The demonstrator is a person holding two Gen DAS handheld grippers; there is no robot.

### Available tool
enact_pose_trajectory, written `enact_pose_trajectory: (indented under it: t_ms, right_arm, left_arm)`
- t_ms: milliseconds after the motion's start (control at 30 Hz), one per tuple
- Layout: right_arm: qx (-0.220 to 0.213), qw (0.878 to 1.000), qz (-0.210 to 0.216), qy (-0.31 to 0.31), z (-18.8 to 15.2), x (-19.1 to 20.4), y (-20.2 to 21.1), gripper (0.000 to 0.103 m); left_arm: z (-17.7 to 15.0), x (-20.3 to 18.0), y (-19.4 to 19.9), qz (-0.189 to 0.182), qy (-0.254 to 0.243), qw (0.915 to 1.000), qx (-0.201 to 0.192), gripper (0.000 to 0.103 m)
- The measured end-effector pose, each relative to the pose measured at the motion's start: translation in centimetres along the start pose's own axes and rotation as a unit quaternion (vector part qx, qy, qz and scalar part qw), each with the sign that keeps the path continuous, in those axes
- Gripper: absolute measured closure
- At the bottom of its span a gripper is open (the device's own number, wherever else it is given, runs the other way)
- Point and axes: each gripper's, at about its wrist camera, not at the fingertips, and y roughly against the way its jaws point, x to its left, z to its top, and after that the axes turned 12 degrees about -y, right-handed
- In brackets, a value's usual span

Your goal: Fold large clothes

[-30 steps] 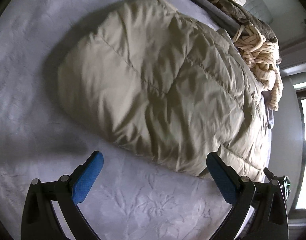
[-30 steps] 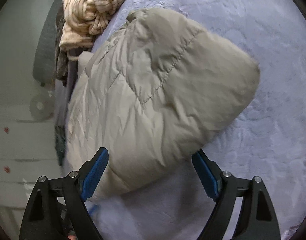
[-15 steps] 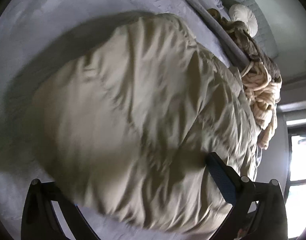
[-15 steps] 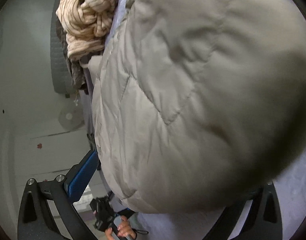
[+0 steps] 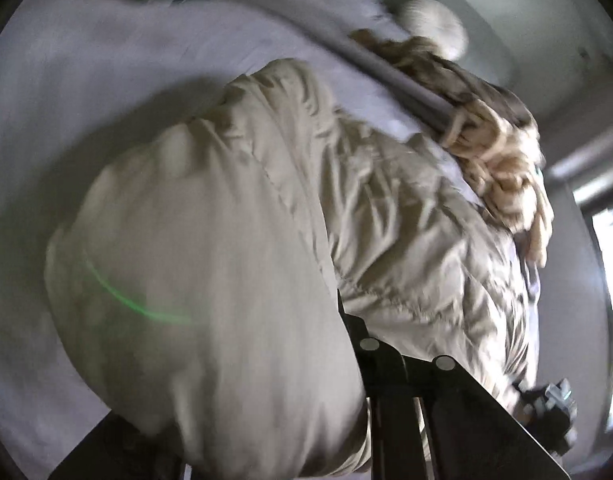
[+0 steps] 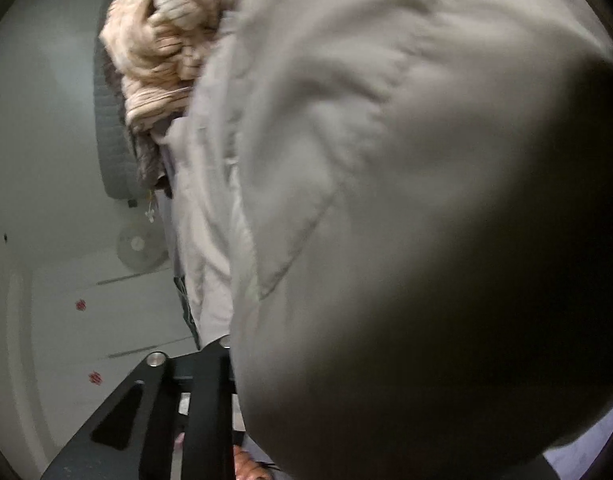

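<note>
A folded beige puffer jacket (image 5: 234, 248) lies on the lavender bed cover (image 5: 66, 92) and fills both views; it also fills the right wrist view (image 6: 386, 200). My left gripper (image 5: 298, 380) is pressed into the jacket's near edge, its fingers drawn together with the padding bulging over and hiding the tips. My right gripper (image 6: 290, 392) is likewise closed in on the jacket's other end, its fingertips buried under the fabric. Both views are blurred by motion.
A cream striped garment (image 5: 502, 168) is piled with darker clothes at the bed's far edge, also in the right wrist view (image 6: 158, 48). A round cream cushion (image 5: 430, 28) lies behind. A white wall and a small fan (image 6: 140, 246) stand beyond the bed.
Both grippers moved in from open positions short of the jacket, pushed onto its two ends and closed on it. The jacket now bulges over the fingers and looks lifted.
</note>
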Motion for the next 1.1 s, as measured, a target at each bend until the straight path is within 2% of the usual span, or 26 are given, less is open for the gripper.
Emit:
enact_pose_trajectory:
  t_ms: [133,300,433,600,767,867,967,1000,1100]
  right_arm:
    - [-0.012,1.0,0.0,0.028,-1.9,0.7,1.9,0.081]
    - [-0.024,0.998,-0.024,0.049,-5.7,-0.1,4.5,0.082]
    - [-0.021,0.998,-0.044,0.049,-8.3,-1.7,6.5,0.082]
    - [-0.002,0.997,-0.07,0.039,-11.4,-4.6,8.8,0.082]
    - [0.017,0.997,-0.078,0.021,-13.8,-8.7,11.5,0.081]
    - [0.028,0.996,-0.082,0.01,-14.9,-10.9,12.8,0.079]
    - [0.032,0.995,-0.092,0.005,-15.1,-11.7,13.4,0.069]
    - [0.032,0.995,-0.099,0.008,-15.0,-11.6,13.8,0.063]
    - [0.017,0.993,-0.118,0.025,-14.7,-10.8,15.1,0.059]
  left_arm:
    - [0.4,-1.1,2.1,-0.01,-0.047,0.9987,-0.013,0.084]
    - [-1.3,-0.6,5.1,-0.031,-0.084,0.996,-0.001,0.084]
    - [-4.4,0.6,7.7,-0.04,-0.094,0.9944,0.025,0.084]
    - [-10.4,2.6,10.6,-0.047,-0.092,0.9917,0.077,0.084]
    - [-16.6,3.8,12.5,-0.027,-0.075,0.9895,0.121,0.084]
    - [-18.9,4.4,12.6,-0.008,-0.062,0.9889,0.135,0.083]
    - [-19.7,4.9,13.2,0.015,-0.042,0.9896,0.137,0.073]
    - [-19.7,5.0,13.7,0.022,-0.039,0.9898,0.135,0.071]
    - [-19.3,5.3,15.9,0.035,-0.035,0.9903,0.13,0.07]
